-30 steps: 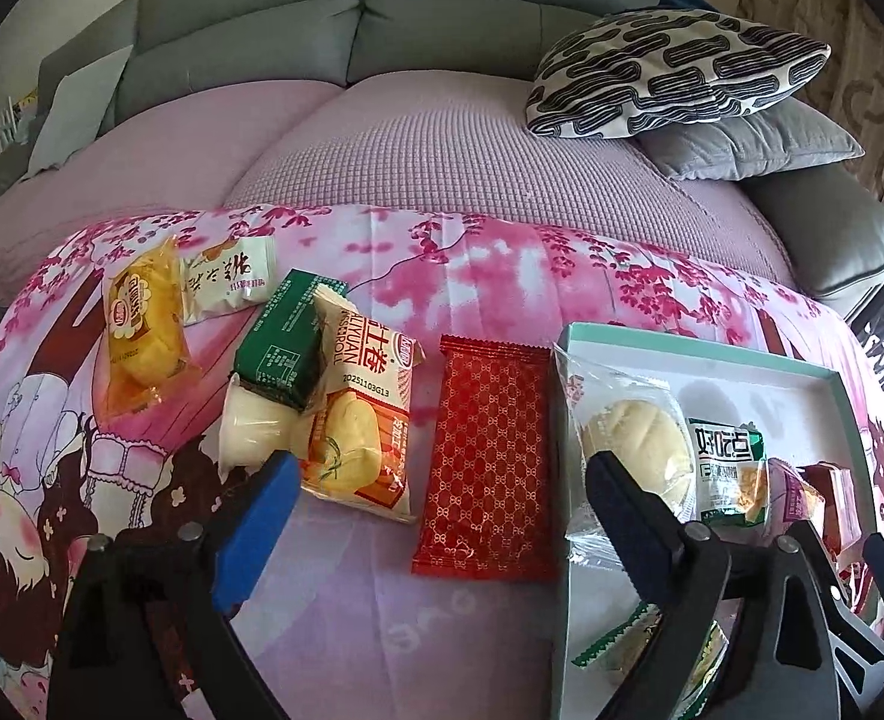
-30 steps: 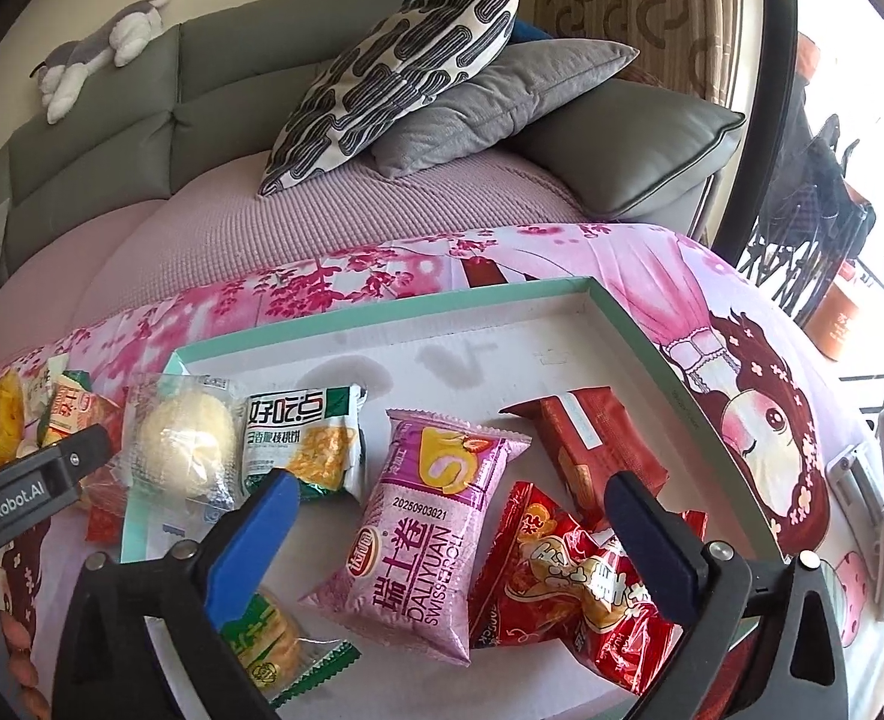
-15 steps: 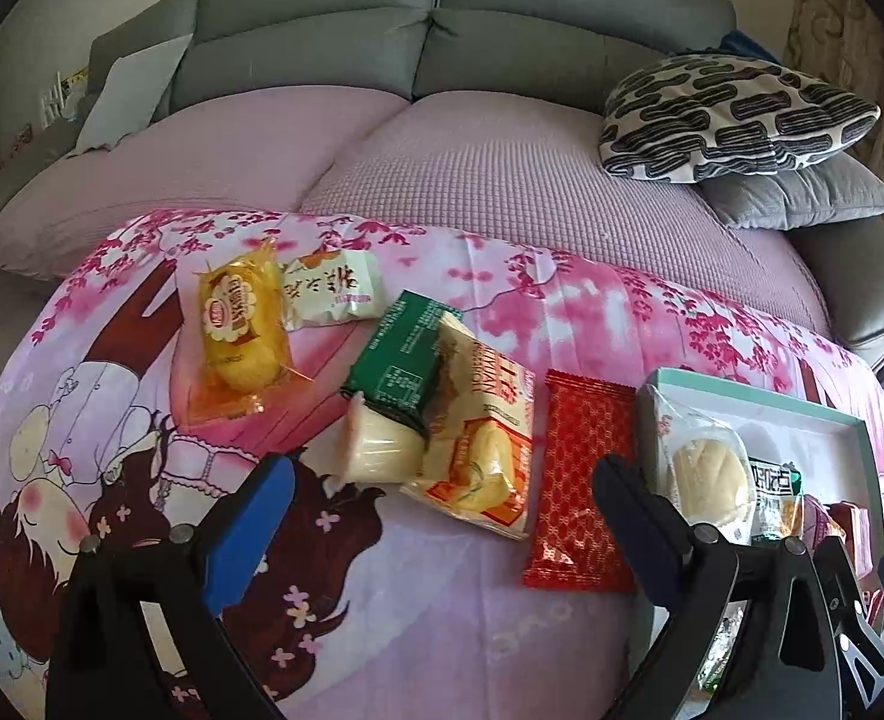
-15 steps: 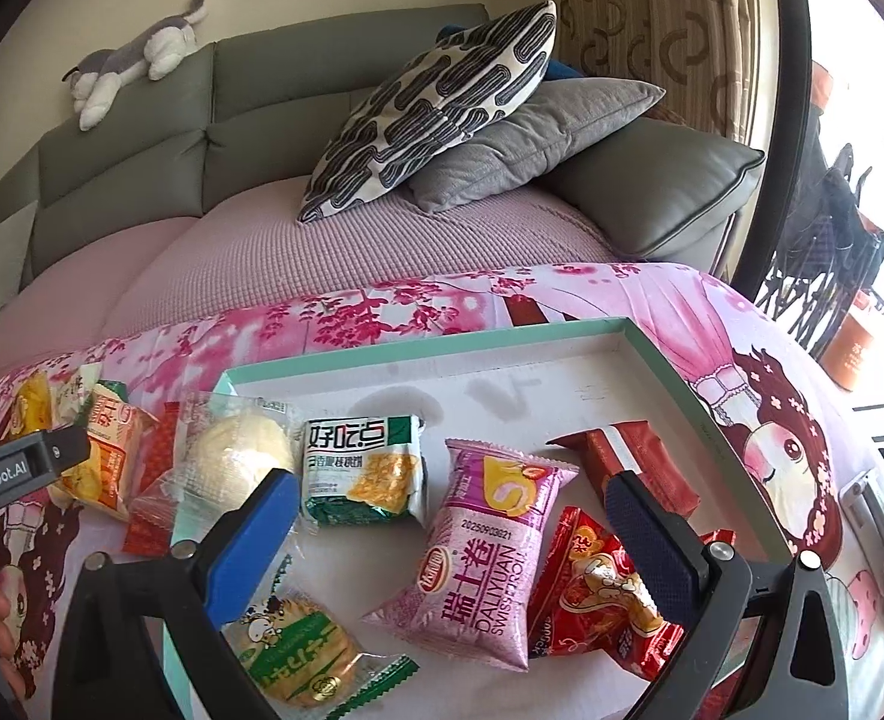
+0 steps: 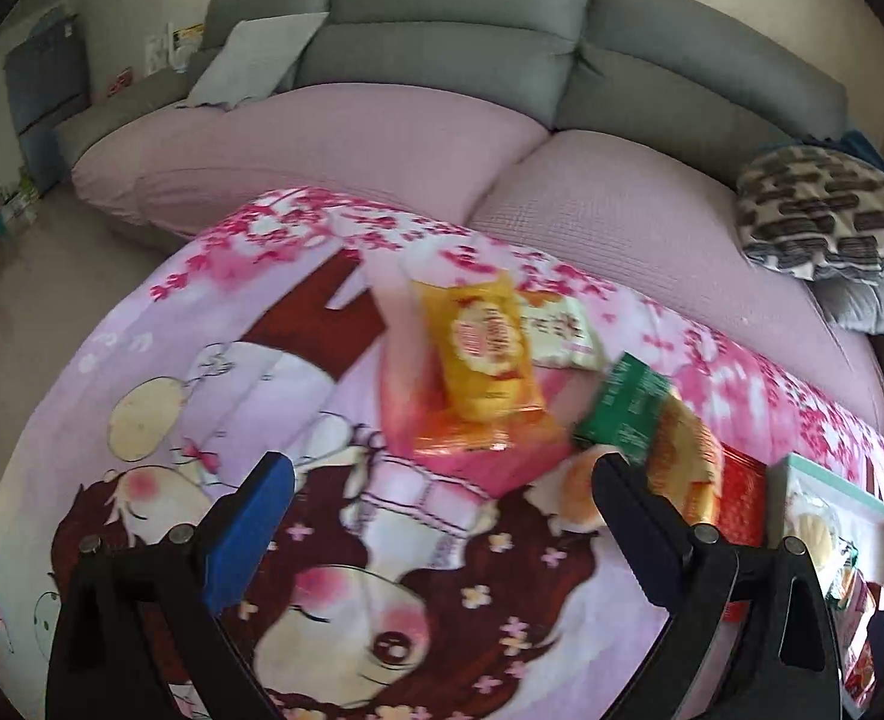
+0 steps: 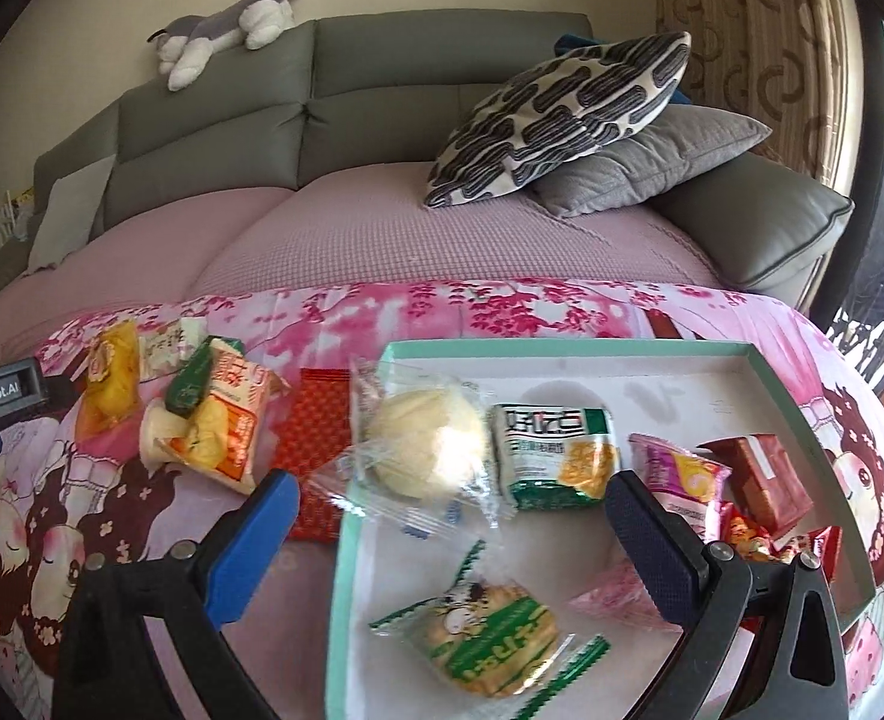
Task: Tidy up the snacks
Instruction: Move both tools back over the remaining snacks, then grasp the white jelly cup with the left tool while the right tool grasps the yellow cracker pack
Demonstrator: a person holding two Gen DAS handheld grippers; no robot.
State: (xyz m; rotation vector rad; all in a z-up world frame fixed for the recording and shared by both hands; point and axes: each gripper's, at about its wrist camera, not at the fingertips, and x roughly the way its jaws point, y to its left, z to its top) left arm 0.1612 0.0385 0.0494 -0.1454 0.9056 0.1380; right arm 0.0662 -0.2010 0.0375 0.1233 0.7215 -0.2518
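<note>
The fingers (image 5: 256,516) of the left gripper (image 5: 442,516) and right gripper (image 6: 448,516) stand wide and hold nothing. The yellow snack pack (image 5: 484,354) lies left of the tray (image 6: 562,351), and the round bun (image 6: 421,444) lies inside it.

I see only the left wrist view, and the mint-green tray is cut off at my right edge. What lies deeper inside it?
Observer: A green-and-white biscuit packet lies near the front of the mint-green tray.
Operator: Anything at its right end?
Observer: Red foil packets are piled there, beside a pink packet.
Operator: Is the right gripper holding something?
Observer: No, the right gripper hovers over the tray, jaws open and empty.
</note>
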